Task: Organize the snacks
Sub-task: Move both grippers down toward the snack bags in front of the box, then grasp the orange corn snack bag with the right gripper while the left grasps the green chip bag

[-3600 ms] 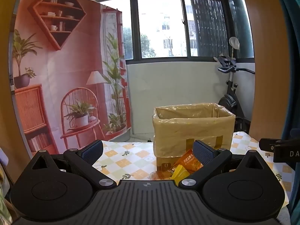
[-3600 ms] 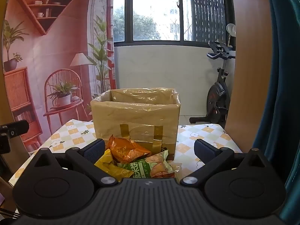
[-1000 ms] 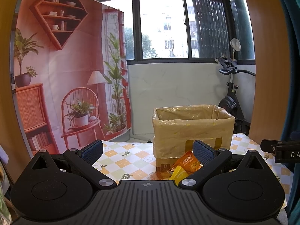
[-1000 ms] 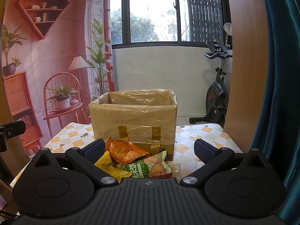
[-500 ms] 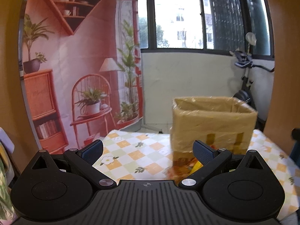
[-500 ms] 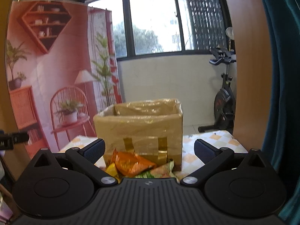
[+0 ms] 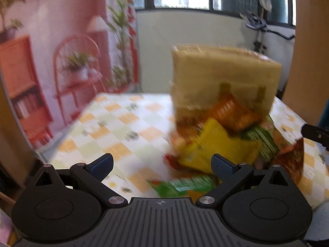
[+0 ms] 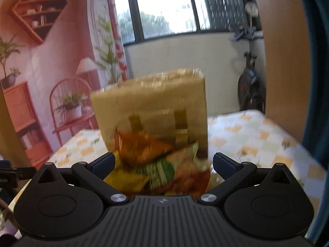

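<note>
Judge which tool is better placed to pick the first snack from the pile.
Right, probably. The right tool is open with the orange packet centred between its fingers. The left tool, also open, has the pile off to its right: the yellow packet sits near its right finger.

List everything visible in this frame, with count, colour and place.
cardboard box: one, tan, taped, back of table.
orange packet: one, against the box front.
yellow packet: one, middle of the pile.
green packets: at least two, pile front and right; blurred.
tablecloth: one, orange-green checks, on table.
backdrop: one, pink, left.
exercise bike: one, dark, right rear.
left gripper: black, jaws open.
right gripper: black, jaws open.
</note>
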Available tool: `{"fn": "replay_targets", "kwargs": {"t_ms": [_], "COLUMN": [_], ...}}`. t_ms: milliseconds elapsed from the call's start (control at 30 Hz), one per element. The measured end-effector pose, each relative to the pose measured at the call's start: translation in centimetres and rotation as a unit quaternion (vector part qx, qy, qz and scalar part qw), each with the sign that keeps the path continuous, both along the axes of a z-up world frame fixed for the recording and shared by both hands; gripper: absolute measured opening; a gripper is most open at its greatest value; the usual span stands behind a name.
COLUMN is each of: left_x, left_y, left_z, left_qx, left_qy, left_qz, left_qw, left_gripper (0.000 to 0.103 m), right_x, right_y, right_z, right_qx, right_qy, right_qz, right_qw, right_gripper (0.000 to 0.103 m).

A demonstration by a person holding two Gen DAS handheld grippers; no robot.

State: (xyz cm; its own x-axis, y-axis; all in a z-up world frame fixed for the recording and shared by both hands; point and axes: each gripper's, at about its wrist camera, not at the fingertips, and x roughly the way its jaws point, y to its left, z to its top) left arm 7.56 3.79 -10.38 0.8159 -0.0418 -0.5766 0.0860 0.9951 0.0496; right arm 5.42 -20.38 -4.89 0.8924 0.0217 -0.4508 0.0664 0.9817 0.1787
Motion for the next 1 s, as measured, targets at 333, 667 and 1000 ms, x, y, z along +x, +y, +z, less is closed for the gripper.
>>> {"fn": "replay_targets", "kwargs": {"t_ms": [333, 667, 1000], "left_x": [1.7, 3.4, 4.6], "left_y": [-0.1, -0.9, -0.9], "left_z": [-3.7, -5.2, -6.9], "left_qx": [-0.025, -0.033, -0.044], "left_qy": [0.084, 0.116, 0.145], "left_qz": [-0.007, -0.012, -0.008], "left_qw": [0.9961, 0.9927, 0.9885], "left_gripper": [0.1, 0.099, 0.087], "right_x": [0.1, 1.3, 1.9], "right_y": [0.9, 0.5, -0.5], "right_z": [-4.6, -7.1, -8.4], "right_qx": [-0.043, -0.044, -0.026], "right_qy": [0.046, 0.093, 0.103], "right_qz": [0.038, 0.039, 0.027], "right_qw": [0.997, 0.994, 0.994], "right_gripper": [0.103, 0.098, 0.09]}}
